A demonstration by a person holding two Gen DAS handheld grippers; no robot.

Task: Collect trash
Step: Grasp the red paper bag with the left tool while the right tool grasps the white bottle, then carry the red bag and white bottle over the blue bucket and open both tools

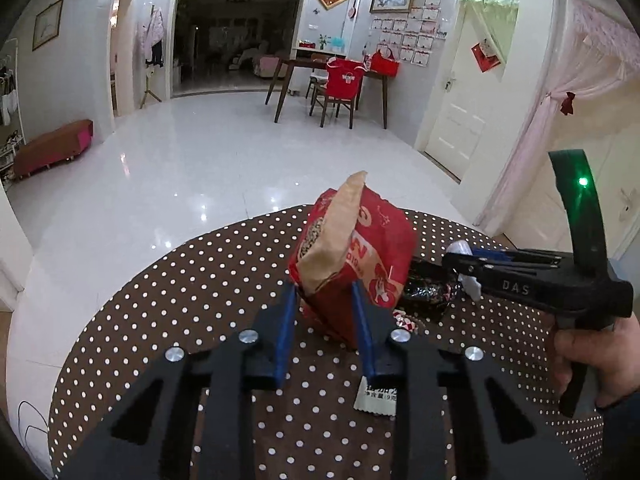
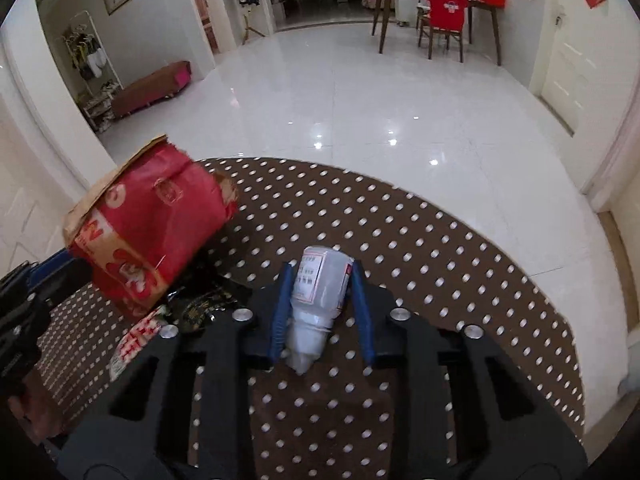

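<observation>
Fingers of my left gripper (image 1: 326, 312), angled down at lower centre, pinch the red paper bag (image 1: 352, 256). My right gripper (image 2: 322, 304), tilted downward, clamps a small white bottle (image 2: 320, 292) over the dotted tablecloth (image 2: 440, 248); dark wrapper (image 1: 430, 292) just beyond.

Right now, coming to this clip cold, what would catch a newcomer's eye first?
The red paper bag, crumpled and standing on the brown polka-dot tablecloth, clamped between the left gripper's blue fingers. Beside it, the right gripper is shut on a small white plastic bottle with a printed label. Between the two lies a dark, shiny wrapper, untouched.
</observation>
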